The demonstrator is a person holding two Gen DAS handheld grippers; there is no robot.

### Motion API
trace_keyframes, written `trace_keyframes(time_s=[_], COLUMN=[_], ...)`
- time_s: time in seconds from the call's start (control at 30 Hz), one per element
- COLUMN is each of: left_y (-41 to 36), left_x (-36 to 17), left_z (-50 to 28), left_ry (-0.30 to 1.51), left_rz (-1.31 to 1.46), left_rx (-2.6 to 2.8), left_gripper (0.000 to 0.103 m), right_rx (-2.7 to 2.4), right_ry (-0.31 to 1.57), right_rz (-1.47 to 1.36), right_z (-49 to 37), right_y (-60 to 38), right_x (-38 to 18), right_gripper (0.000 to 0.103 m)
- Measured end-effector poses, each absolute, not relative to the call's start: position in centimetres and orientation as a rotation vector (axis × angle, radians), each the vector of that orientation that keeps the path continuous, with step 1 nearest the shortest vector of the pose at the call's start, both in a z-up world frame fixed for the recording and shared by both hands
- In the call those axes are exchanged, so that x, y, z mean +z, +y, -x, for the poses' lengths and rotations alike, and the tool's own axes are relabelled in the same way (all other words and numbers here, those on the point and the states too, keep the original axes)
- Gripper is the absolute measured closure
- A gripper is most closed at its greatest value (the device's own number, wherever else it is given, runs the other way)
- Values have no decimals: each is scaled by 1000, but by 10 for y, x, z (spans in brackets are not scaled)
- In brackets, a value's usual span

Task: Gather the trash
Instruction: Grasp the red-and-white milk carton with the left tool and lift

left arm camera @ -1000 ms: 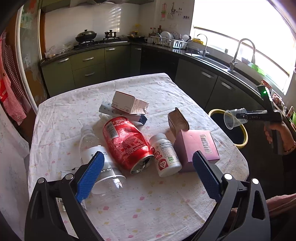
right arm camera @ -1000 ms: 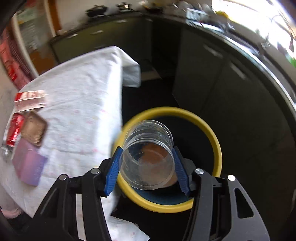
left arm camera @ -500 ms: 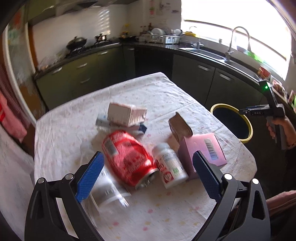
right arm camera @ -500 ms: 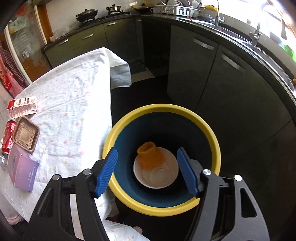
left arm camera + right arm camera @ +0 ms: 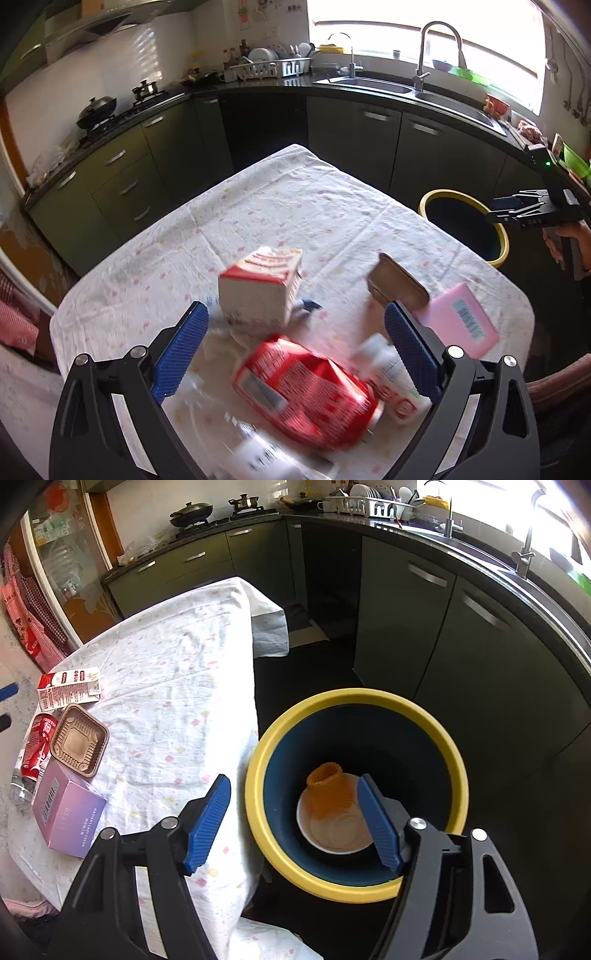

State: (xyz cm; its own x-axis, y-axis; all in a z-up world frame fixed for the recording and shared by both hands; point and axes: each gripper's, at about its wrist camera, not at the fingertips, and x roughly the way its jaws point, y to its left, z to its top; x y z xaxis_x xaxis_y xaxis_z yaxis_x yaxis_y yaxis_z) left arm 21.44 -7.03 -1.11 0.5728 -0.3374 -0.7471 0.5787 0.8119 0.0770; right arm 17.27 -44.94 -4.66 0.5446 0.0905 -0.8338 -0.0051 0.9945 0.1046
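Both your claws gaped wide and empty: right gripper (image 5: 293, 821) over the bin (image 5: 456, 760), left gripper (image 5: 295, 350) above the blurred red can (image 5: 303, 395). Rushing risked scattering it.

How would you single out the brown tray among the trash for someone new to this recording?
Start at the table with the floral cloth, beside the yellow-rimmed bin. In the cluster of trash there, the brown tray leans on the pink box: the only square, ridged, open container.
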Motion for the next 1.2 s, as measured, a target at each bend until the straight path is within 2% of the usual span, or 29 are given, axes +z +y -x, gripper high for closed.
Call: trace_keyframes(time_s=[0.2,0.37,0.57,0.7,0.9,1.2], left_y=[-78,-87,-89,-86,-81,-92], left_x=[-25,-38,-47,-53,-48,1], left_z=[-242,-253,-264,-270,-264,-226], left_ry=[815,830,861,884,855,752], left_rz=[-391,-447,-442,-425,-408,-442], left_rx=[-556,-564,-560,-561,-550,-521], left_gripper=[8,15,33,50,50,50], right_rx=[62,65,77,82,88,88], right_ry=[1013,1021,1031,1034,1027,999], right_rz=[-102,-102,-93,-88,-89,-103], right_z=[-180,-185,-190,-191,-188,-179], right_y=[-445,-441,-434,-429,-428,-435], right_x=[-54,-57,-60,-60,-57,-50], right_gripper=[36,36,36,36,36,36])
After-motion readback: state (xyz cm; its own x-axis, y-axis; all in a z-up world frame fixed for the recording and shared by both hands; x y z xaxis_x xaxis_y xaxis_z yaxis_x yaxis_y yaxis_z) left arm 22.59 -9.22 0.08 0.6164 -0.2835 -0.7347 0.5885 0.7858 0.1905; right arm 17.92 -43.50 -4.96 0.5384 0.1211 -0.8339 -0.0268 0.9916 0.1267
